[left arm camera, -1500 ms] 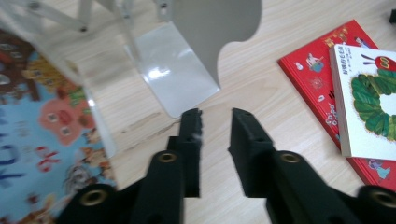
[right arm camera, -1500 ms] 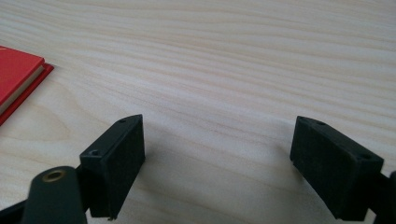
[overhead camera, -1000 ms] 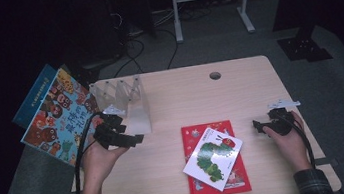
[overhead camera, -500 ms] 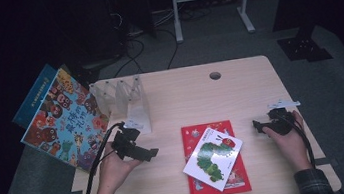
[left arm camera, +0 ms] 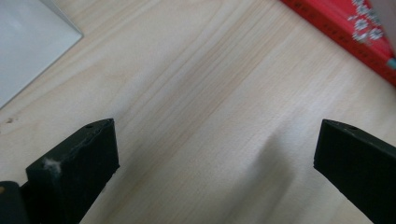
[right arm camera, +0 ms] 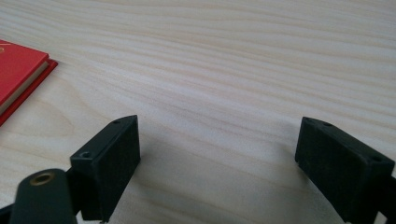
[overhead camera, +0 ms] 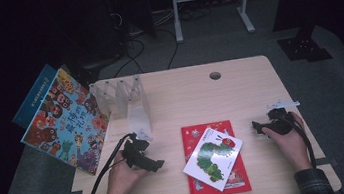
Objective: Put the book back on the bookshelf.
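Note:
A red book point(overhead camera: 236, 179) lies flat at the table's near middle, with a white caterpillar picture book point(overhead camera: 213, 158) lying askew on top of it. My left gripper point(overhead camera: 158, 165) rests just left of these books, pointing at them; its jaws stand wide apart over bare wood point(left arm camera: 215, 144), and the red book's edge point(left arm camera: 355, 32) shows at the upper right. My right gripper point(overhead camera: 256, 127) sits right of the books, open point(right arm camera: 217, 144) with nothing between its jaws. The red book's corner point(right arm camera: 18, 74) shows at its left.
A clear slotted book rack point(overhead camera: 125, 100) stands at the table's back left, its white base point(left arm camera: 28, 42) near my left gripper. A large colourful picture book point(overhead camera: 65, 121) and a blue one point(overhead camera: 34, 100) lean off the left edge. A cable hole point(overhead camera: 215, 75) is at the back.
My left gripper has moved away from the rack, nearer to me and rightward toward the red book. The right gripper and the books have stayed put.

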Available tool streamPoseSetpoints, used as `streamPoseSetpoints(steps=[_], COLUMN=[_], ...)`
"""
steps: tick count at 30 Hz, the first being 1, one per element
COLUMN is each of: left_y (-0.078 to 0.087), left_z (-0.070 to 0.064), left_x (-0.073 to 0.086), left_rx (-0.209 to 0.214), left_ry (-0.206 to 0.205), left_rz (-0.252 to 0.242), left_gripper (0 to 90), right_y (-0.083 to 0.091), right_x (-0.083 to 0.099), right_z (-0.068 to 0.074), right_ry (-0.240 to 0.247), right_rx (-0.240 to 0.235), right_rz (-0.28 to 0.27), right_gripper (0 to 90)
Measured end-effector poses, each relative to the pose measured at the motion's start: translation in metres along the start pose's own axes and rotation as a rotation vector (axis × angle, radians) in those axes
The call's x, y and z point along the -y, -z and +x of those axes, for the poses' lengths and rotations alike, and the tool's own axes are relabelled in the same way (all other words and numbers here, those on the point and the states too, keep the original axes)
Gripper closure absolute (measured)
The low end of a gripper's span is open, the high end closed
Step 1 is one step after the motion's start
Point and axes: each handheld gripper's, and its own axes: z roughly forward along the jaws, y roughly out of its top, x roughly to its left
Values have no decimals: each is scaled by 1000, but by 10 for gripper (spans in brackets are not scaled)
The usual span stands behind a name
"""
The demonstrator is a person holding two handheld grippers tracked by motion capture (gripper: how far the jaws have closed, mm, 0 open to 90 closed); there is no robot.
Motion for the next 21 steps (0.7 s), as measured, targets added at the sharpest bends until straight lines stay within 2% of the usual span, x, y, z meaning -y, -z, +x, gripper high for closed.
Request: streamPoseSetpoints(steps=[3, 8, 9, 11, 13, 17, 19, 21], left_y=[-6, -9, -10, -10, -10, -11, -11, -12], left_z=[-1, -3, -3, -3, -2, 0, 0, 0], left_x=[2, 5, 7, 10, 12, 17, 18, 22], left_rx=[-3, -26, -36, -30, -25, -3, -3, -4], left_ry=[-11, -40, -60, -69, -74, -101, -100, -96], left_rz=[5, -35, -46, -80, -94, -148, -158, -188], left_gripper=[0, 0, 0, 0, 0, 0, 0, 0], right_y=[0, 3, 3, 4, 8, 17, 24, 30], right_x=[0, 2, 3, 2, 2, 3, 3, 4], right_z=[0, 1, 2, 3, 4, 9, 14, 19], right_ry=[0, 1, -2, 3, 9, 48, 63, 68], right_rx=[-1, -1, 1, -4, -14, -72, -102, -134], right_rz=[1, -1, 2, 5, 12, 12, -18, -25], right_gripper=[130, 131, 132, 174, 274, 338, 366, 400])
